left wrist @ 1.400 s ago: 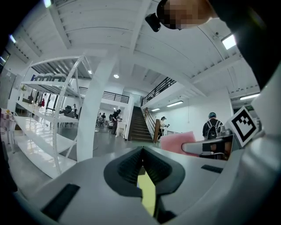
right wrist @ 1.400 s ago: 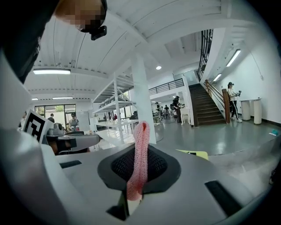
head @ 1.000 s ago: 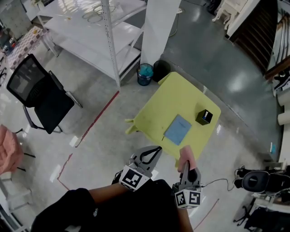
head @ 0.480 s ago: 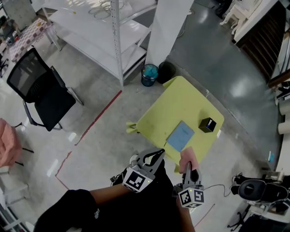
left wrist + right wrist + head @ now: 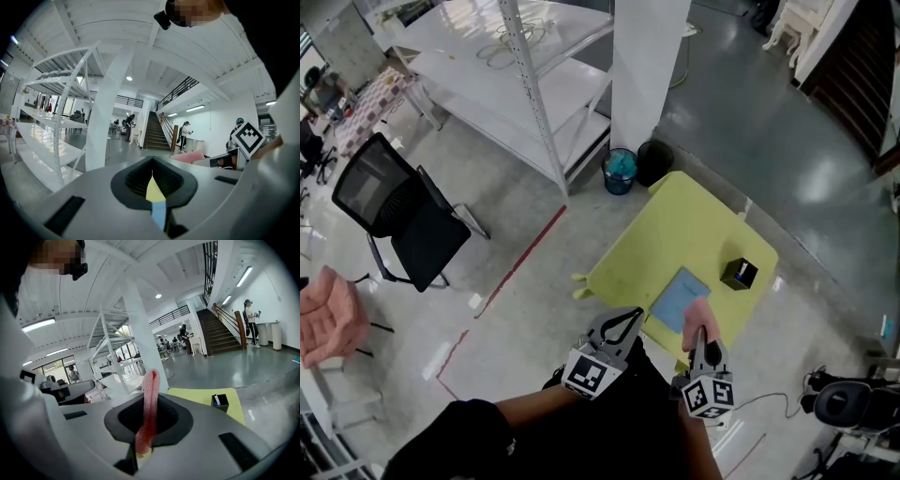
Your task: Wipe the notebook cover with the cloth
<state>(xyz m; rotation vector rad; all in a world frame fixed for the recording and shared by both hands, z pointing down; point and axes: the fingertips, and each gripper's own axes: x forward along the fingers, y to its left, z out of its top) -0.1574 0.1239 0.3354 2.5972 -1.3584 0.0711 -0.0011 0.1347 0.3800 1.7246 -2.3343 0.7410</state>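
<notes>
Bearing the notebook [image 5: 678, 300], yellow table [image 5: 694, 225] on glossy grey floor [image 5: 769, 131] near pillar [image 5: 649, 66]

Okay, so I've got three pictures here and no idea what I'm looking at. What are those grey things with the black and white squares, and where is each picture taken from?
There is no robot here. A person holds a two-jaw gripper in each hand, and the cubes with square markers are parts of those grippers.

The wide picture comes from a camera on the person's head, looking steeply down. It shows the left gripper, the right gripper and, beyond them, a small yellow table. On the table lie a blue notebook and a small black box.

The other two pictures come from wide-angle cameras riding on each gripper and looking along its jaws, which is why the room looks bent.

The left gripper's jaws are together with nothing between them. The right gripper's jaws are shut on a pink cloth, meant for wiping the notebook's cover.
</notes>
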